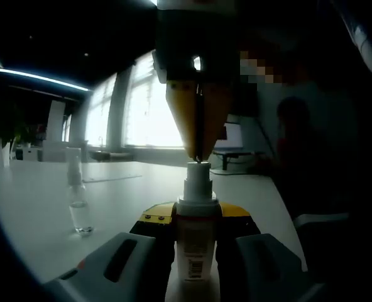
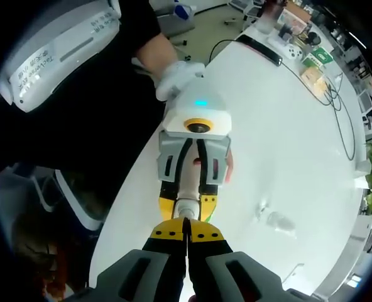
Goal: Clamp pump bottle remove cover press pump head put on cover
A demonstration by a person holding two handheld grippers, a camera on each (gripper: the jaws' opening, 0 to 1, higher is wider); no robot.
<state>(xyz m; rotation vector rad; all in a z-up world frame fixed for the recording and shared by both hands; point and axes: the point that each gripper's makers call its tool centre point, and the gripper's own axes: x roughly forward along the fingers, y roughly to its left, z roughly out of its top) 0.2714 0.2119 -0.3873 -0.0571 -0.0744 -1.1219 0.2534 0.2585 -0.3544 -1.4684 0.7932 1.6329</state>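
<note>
The pump bottle [image 1: 195, 242] stands upright between the jaws of the left tongs [image 1: 195, 251], which are closed against its sides — the yellow-tipped jaws bear on the body just below the collar. The bottle has a pale, cylindrical body carrying a printed label with a barcode low on its front, a white collar, and a narrower white pump head [image 1: 197, 173] on top. No cover sits on the pump head.

The right tongs [image 1: 197, 157] come down from above in the left gripper view, their 2 orange-yellow jaws pressed together with no visible gap, and the tips meet the top of the pump head. In the right gripper view the same contact appears from above: the right tongs [image 2: 186, 223] are closed jaw to jaw, holding nothing between them, with the tips on the white pump head [image 2: 187, 206], and the left tongs [image 2: 187, 202] clamp the bottle [image 2: 191, 179] from the far side. A gloved hand [image 2: 178, 78] holds the left unit.

A small clear piece [image 1: 79, 211] stands on the white surface [image 1: 35, 214] to the left of the left tongs, well apart from the bottle — whether it is the cover cannot be told.
</note>
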